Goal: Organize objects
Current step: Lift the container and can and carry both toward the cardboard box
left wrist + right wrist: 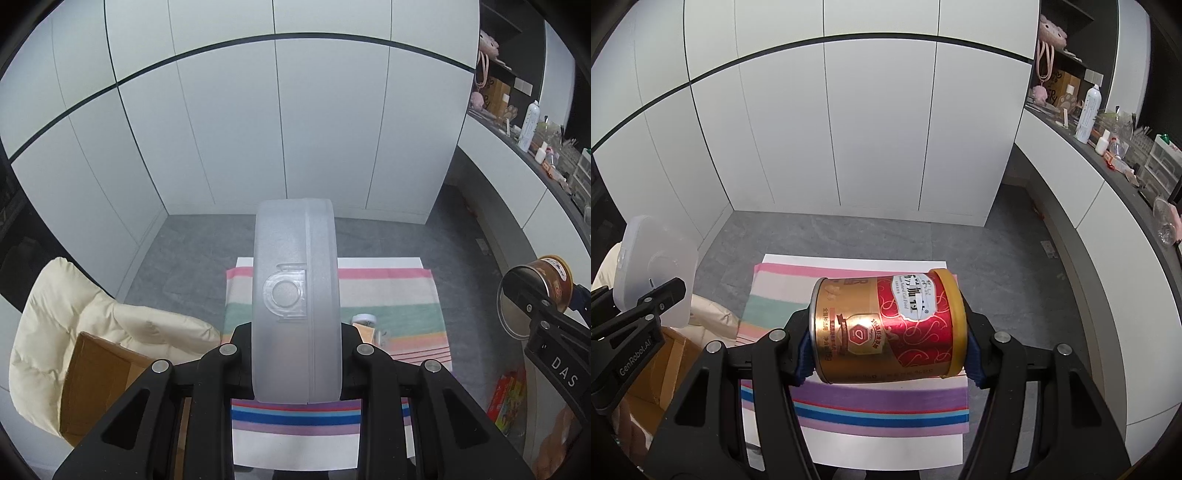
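Observation:
My left gripper (295, 350) is shut on a frosted translucent plastic box (295, 295), held on edge, clasp facing me, above the striped cloth (391, 295). It also shows in the right wrist view (653, 269) at the left. My right gripper (886, 354) is shut on a gold and red cat food can (886, 325) with a yellow lid, held sideways above the cloth (849, 406). The can also shows in the left wrist view (550, 284) at the right. A small jar and orange packet (365, 325) lie on the cloth, partly hidden behind the box.
The cloth lies on a white board (886, 454) on grey floor. A cardboard box (99, 376) and cream cushion (74, 306) sit at the left. A colourful box (508, 398) lies at the right. White cabinets (258, 129) stand behind; a cluttered counter (1108, 155) runs along the right.

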The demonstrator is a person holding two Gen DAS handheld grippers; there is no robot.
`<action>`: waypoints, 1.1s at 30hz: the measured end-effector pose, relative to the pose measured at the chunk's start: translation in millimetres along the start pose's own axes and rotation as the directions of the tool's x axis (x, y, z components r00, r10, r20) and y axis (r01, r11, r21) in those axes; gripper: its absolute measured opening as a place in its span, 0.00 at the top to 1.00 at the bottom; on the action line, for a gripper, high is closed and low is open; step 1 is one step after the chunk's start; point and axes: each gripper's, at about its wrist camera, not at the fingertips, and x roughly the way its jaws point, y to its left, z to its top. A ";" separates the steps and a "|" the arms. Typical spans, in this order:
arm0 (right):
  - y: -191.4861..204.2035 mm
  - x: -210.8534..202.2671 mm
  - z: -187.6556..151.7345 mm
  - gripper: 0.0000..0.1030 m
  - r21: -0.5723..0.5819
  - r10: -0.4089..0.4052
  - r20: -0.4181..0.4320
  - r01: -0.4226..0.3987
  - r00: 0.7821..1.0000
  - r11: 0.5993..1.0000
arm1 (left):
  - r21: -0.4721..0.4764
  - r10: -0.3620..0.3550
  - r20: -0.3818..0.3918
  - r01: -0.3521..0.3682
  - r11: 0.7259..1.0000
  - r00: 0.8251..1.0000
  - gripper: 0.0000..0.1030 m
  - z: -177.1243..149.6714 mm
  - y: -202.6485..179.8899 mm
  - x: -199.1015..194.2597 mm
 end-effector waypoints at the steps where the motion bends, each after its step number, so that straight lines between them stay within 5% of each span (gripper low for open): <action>1: -0.4 -2.1 0.2 0.38 0.001 0.001 0.002 -0.001 1.000 1.000 | -0.001 -0.002 0.001 0.002 1.000 1.000 0.73 0.3 -0.5 -1.8; 17: -8.1 -18.9 -14.0 0.38 0.023 0.030 0.004 -0.030 1.000 0.999 | 0.004 -0.018 0.000 0.018 1.000 1.000 0.73 -19.3 -4.9 -23.6; 33: 0.3 -62.3 -85.5 0.38 0.014 0.025 0.020 -0.026 0.999 1.000 | 0.023 0.001 0.071 -0.003 1.000 0.997 0.73 -81.1 -7.9 -84.0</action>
